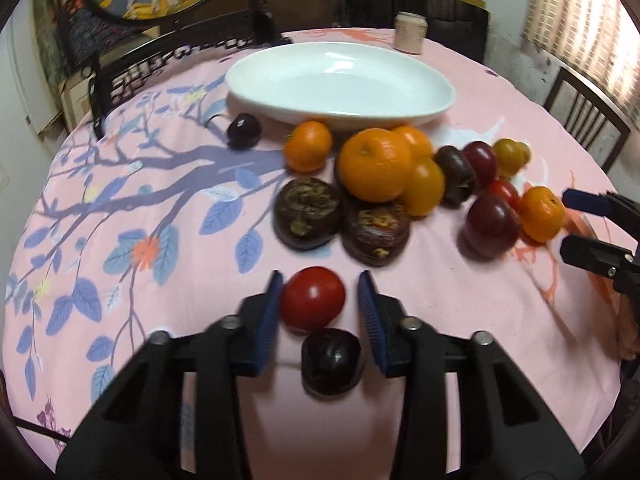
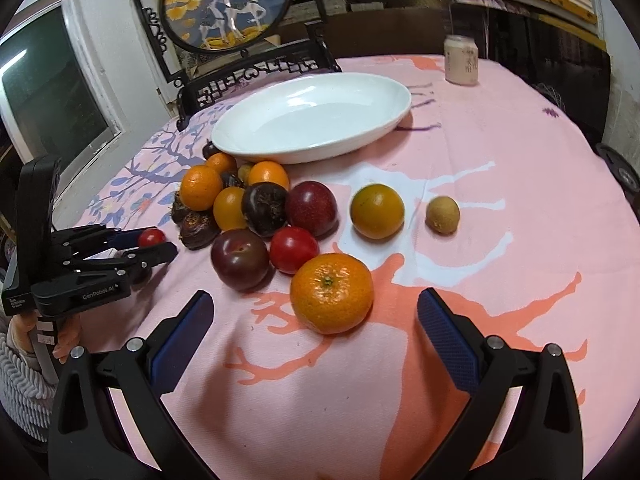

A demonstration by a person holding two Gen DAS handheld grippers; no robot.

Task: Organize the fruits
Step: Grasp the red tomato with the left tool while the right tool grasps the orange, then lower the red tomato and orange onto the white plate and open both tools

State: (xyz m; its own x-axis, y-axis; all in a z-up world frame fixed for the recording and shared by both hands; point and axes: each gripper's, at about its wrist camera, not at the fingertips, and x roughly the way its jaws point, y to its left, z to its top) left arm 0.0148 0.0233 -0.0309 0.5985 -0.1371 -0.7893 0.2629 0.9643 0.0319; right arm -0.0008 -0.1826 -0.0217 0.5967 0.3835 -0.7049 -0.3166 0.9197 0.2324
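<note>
An empty white oval dish (image 1: 340, 80) (image 2: 312, 120) stands at the back of the pink tablecloth. In front of it lies a pile of oranges (image 1: 376, 164), dark plums (image 1: 492, 224) and brown water chestnuts (image 1: 308, 212). My left gripper (image 1: 318, 292) is open around a red tomato (image 1: 313, 298), left pad touching, right pad apart; a dark plum (image 1: 331, 360) lies just behind it. My right gripper (image 2: 316, 312) is open, with a mandarin (image 2: 331, 293) just ahead between its fingertips. The left gripper also shows in the right wrist view (image 2: 154, 242).
A pale can (image 2: 462, 60) stands at the table's far side. A yellow-green orange (image 2: 377, 210) and a small tan fruit (image 2: 443, 215) lie apart to the right. Carved dark chairs (image 2: 256, 72) ring the table. A round framed picture (image 2: 226, 0) hangs behind.
</note>
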